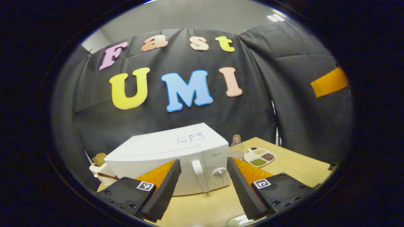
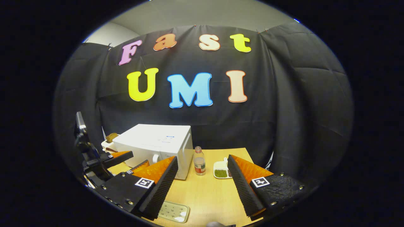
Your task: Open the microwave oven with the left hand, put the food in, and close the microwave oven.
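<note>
In the left gripper view, at the far left, I see a white holder [image 1: 98, 171] with something brown on top, standing at the microwave's left rear. The microwave oven [image 1: 170, 154] sits on the wooden worktop [image 1: 293, 164] with its door shut; its handle [image 1: 199, 171] and dial [image 1: 219, 172] face me. My left claw [image 1: 204, 186] hovers in front of it, released, fingers spread wide with the handle showing between them, touching nothing. Just right of the oven stands a clear bottle [image 1: 236, 148], and beside that a white divided dish of food [image 1: 260, 157] with green, dark and pale portions.

In the right gripper view, the left claw [image 2: 121, 158] appears at the left, just in front of the microwave oven [image 2: 156, 143]. My right claw [image 2: 203, 186] is also released and empty, held above the worktop [image 2: 205, 192]. Under its left finger lies a pale tray [image 2: 173, 212]. The bottle [image 2: 199, 165] and dish [image 2: 221, 170] stand ahead between its fingers.
</note>
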{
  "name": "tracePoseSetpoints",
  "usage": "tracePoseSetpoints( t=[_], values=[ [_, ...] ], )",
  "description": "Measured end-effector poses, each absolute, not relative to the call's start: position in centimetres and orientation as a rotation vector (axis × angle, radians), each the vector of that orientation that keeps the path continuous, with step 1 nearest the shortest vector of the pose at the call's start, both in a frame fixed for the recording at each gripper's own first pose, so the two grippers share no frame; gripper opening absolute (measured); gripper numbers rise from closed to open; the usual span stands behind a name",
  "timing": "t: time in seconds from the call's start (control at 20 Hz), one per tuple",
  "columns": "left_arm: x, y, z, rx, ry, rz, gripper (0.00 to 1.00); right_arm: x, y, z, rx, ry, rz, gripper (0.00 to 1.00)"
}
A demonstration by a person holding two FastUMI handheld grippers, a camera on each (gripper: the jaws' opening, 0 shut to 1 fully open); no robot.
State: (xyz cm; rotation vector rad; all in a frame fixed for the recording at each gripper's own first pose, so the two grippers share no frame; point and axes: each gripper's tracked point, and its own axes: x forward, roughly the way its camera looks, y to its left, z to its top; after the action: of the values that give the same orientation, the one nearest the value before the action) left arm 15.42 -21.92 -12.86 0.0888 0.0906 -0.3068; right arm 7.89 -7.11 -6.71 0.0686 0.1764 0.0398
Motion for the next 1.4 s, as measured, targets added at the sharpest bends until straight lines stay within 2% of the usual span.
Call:
tracePoseSetpoints(
  t=[0.1, 0.15, 0.25, 0.3, 0.4, 0.65, 1.05, 1.4],
  values=[
    [13.5, -19.2, -9.0, 0.025, 0.074, -0.282, 0.94, 7.9, -5.4, -5.1, 0.059, 0.146, 0.063, 0.96],
    [12.6, -17.8, -7.3, -0.002, 0.073, -0.268, 1.00, 7.9, -4.8, -4.4, 0.052, 0.134, 0.067, 0.96],
    [11.3, -14.0, -4.7, -0.050, 0.069, -0.220, 0.94, 7.6, -3.9, -2.9, 0.048, 0.102, 0.064, 0.97],
    [10.7, -12.0, -3.7, -0.068, 0.064, -0.189, 1.00, 7.6, -3.4, -2.2, 0.051, 0.089, 0.060, 0.96],
    [9.7, -7.8, -2.1, -0.096, 0.057, -0.127, 0.97, 7.6, -2.7, -1.3, 0.056, 0.079, 0.045, 0.96],
    [6.8, 0.0, 1.1, -0.065, 0.007, -0.009, 0.99, 6.6, -1.3, 1.0, 0.031, 0.024, 0.002, 0.96],
    [3.3, 1.9, 4.4, -0.047, -0.059, -0.012, 0.98, 4.3, 0.0, 1.6, 0.029, 0.015, -0.017, 0.96],
    [1.9, 1.4, 3.9, -0.043, -0.053, -0.021, 0.99, 3.7, 0.6, 2.7, 0.015, -0.008, 0.009, 0.96]
  ],
)
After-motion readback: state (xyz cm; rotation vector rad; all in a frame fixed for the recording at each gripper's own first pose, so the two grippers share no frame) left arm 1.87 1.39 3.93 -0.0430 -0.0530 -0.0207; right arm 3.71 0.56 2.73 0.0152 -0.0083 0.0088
